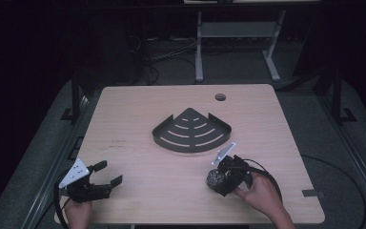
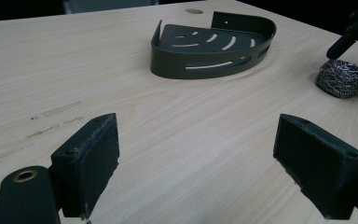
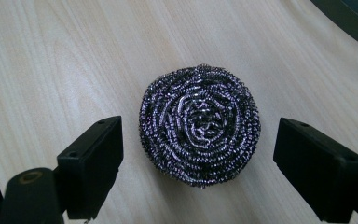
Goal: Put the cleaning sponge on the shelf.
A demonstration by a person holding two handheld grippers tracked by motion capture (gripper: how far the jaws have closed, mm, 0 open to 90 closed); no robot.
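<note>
a round steel wool scourer (image 3: pixel 199 125) is lying flat on the wooden table (image 1: pixel 138 157), toward its near right part, in front of the dark quarter-round corner shelf (image 1: pixel 192 130) and apart from it. it is being straddled by the right gripper (image 3: pixel 199 163), whose jaws are being held wide apart, one on each side, neither pad touching it. the left gripper (image 2: pixel 196 163) is being held open over bare wood at the near left, well apart from the scourer (image 2: pixel 341 78).

One corner shelf (image 1: pixel 192 131), one steel scourer (image 3: pixel 199 124)
</note>
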